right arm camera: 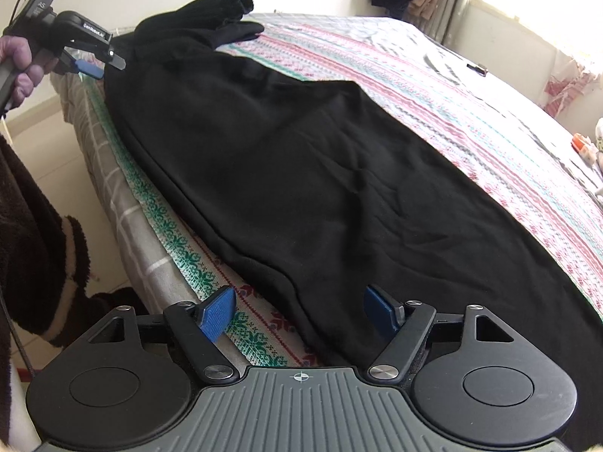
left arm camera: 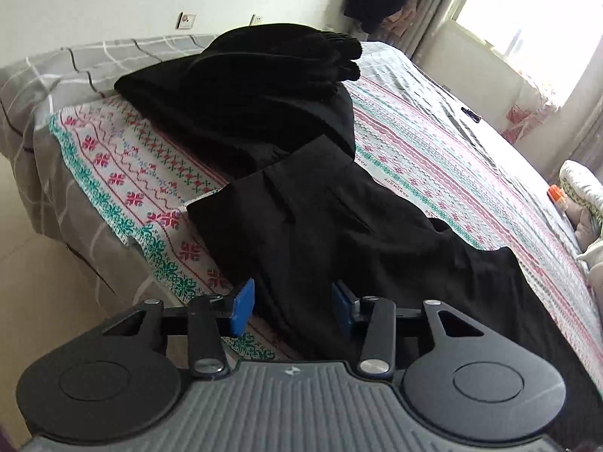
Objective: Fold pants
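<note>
Black pants [right arm camera: 301, 173] lie stretched along the near edge of a bed with a patterned spread [right arm camera: 471, 120]. My right gripper [right arm camera: 299, 314] hovers over one end of them, its blue pads wide apart, open, with the hem's edge lying under the gap. In the left wrist view the same pants [left arm camera: 339, 226] lie creased, and my left gripper [left arm camera: 294, 307] stands open just above the cloth near the bed's edge. From the right wrist view the left gripper [right arm camera: 96, 66] shows at the pants' far end, held by a hand [right arm camera: 22, 64].
A pile of dark clothes [left arm camera: 271, 75] sits on the bed beyond the pants. A small black object [left arm camera: 471, 113] and an orange-capped item [left arm camera: 556, 192] lie further right. A grey checked sheet [left arm camera: 45, 86] hangs over the bed's side; tiled floor lies left. A brown fuzzy sleeve [right arm camera: 34, 226] is near.
</note>
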